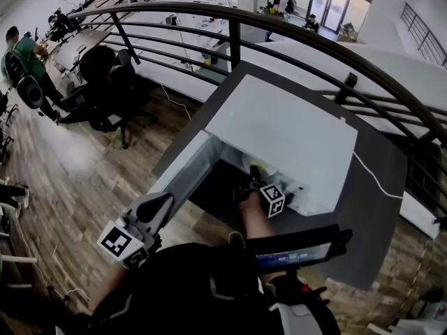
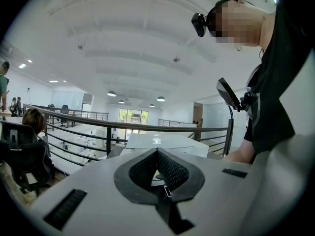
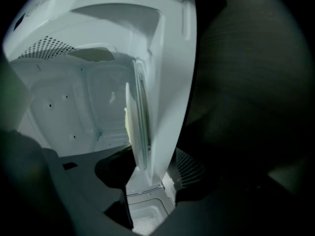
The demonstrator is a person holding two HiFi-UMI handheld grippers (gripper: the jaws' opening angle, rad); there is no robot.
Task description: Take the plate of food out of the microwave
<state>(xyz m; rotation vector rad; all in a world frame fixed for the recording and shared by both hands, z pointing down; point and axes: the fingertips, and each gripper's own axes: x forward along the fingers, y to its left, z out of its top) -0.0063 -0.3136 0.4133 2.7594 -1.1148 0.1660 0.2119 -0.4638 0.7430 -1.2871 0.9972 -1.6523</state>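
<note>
White microwave [image 1: 283, 135], door [image 1: 185, 169] open; white plate [image 3: 141, 127] inside cavity, seen edge-on; yellowish food [image 3: 127, 124] on it

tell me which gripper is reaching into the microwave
The right gripper: it reaches into the open microwave, while the left gripper hangs outside, jaws shut.

Microwave [image 1: 286, 131] shell looks like smooth white painted metal with a slight sheen. The table [image 1: 377, 215] is dark and matt, the floor [image 1: 63, 187] wood-grain planks, the railing [image 1: 235, 44] dark metal. The left gripper [image 2: 157, 152] pads [image 2: 170, 171] are black, ribbed and rubbery.
</note>
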